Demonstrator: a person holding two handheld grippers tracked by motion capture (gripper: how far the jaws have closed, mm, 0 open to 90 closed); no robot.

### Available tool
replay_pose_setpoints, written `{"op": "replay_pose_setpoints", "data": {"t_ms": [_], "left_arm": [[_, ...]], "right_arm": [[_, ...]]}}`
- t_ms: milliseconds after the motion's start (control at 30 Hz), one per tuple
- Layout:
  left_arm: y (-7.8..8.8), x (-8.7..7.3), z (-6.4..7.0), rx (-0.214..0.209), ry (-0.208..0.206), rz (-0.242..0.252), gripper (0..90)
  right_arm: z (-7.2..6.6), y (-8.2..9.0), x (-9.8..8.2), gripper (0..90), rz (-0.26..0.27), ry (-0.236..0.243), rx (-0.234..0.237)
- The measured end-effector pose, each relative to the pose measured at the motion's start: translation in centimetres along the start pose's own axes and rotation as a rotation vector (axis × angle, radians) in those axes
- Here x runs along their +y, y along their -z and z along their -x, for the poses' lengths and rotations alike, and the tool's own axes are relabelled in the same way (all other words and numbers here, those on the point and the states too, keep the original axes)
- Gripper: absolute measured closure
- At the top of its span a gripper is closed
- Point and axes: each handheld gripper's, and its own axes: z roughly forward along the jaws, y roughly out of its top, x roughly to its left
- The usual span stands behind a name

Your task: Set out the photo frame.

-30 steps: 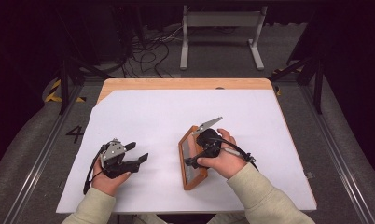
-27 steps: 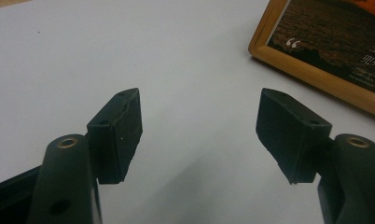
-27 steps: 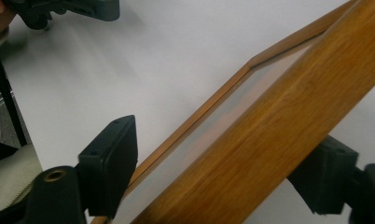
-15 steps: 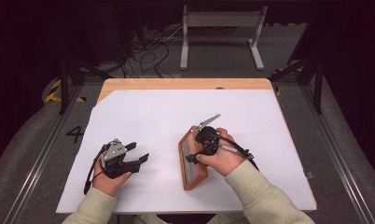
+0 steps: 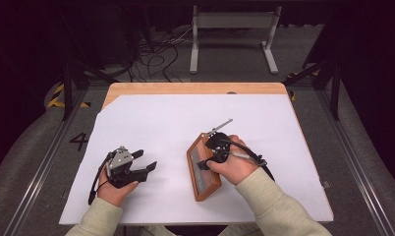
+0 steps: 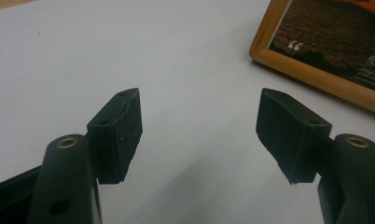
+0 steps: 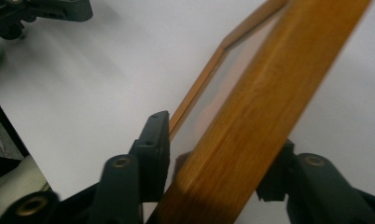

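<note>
A wooden picture frame (image 5: 204, 184) with a dark picture lies on the white table cover (image 5: 185, 113), right of centre. My right gripper (image 5: 209, 153) straddles the frame's right edge (image 7: 269, 84). Its jaws have just been closing, one over the glass and one behind the wood. A thin gap still shows at the glass-side pad (image 7: 158, 149), so I read it as open. My left gripper (image 5: 146, 159) rests at the front left, open and empty (image 6: 199, 121). It points toward the frame's corner (image 6: 325, 42).
The table's wooden far edge (image 5: 195, 88) shows beyond the cover. Cables and a metal stand (image 5: 232, 22) are on the floor behind the table. In the right gripper view, the left gripper (image 7: 41, 11) sits at the top left.
The right gripper's jaws have drawn in around the frame's edge. Both hands have stayed where they were, and the left gripper is unchanged.
</note>
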Motion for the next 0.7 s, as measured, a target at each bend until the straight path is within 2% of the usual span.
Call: {"op": "replay_pose_setpoints", "data": {"t_ms": [233,367,467,533,700], "left_arm": [[0.0,0.0,0.0,0.003,0.000,0.001,31.8],[0.1,0.0,0.0,0.004,0.002,0.003,31.8],[0.1,0.0,-0.1,0.001,0.004,0.004,31.8],[0.1,0.0,0.0,0.002,0.007,0.007,31.8],[0.2,0.0,-0.1,0.001,0.012,0.010,31.7]], "right_arm": [[-0.1,0.1,0.1,61.8,-0.006,-0.057,-0.008],[-0.1,0.1,0.3,63.6,-0.010,-0.062,-0.003],[-0.2,0.1,0.4,67.2,0.000,-0.069,0.031],[-0.4,0.2,0.6,68.6,0.002,-0.057,0.048],[-1.1,0.4,0.9,70.5,-0.010,-0.001,0.037]]}}
